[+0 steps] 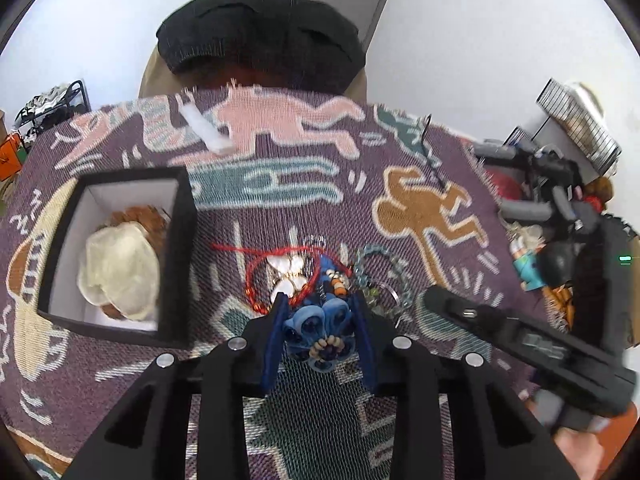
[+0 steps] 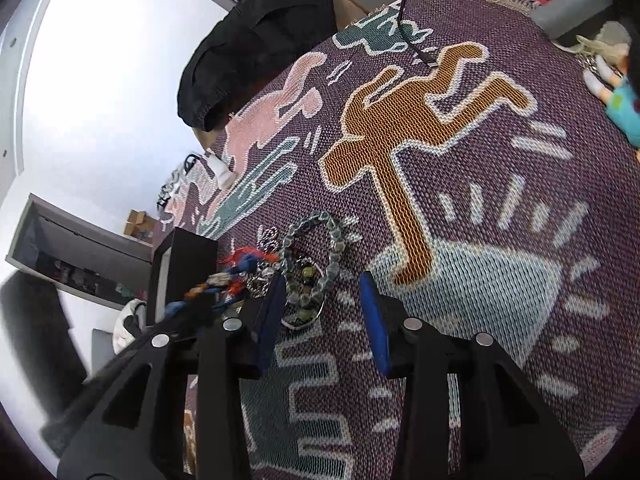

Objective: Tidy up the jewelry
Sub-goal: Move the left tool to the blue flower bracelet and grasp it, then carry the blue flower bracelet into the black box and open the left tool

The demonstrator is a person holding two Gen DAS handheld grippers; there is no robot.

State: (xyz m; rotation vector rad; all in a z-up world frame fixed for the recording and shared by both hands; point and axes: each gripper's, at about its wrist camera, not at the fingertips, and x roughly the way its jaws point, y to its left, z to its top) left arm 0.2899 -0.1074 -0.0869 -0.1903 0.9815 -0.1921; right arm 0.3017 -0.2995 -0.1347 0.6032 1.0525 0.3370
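Left gripper (image 1: 320, 312) around blue ornament (image 1: 320, 328); shell (image 1: 118, 268) in box (image 1: 182, 216)

The cloth (image 1: 400, 152) on the desk was purple, woven with pink, tan and teal figures outlined in white. The box (image 1: 182, 240) was black outside, white inside. A blue ornament (image 1: 316, 320) carried cream beads; a cord (image 1: 256, 276) was red.

Coarse woven cloth (image 2: 460, 208); glossy bead bracelet (image 2: 316, 256).

One black box (image 1: 180, 248), one grey-green bead bracelet (image 2: 316, 256), one red cord bracelet (image 1: 256, 276), two tongs (image 1: 320, 308) (image 2: 320, 292).
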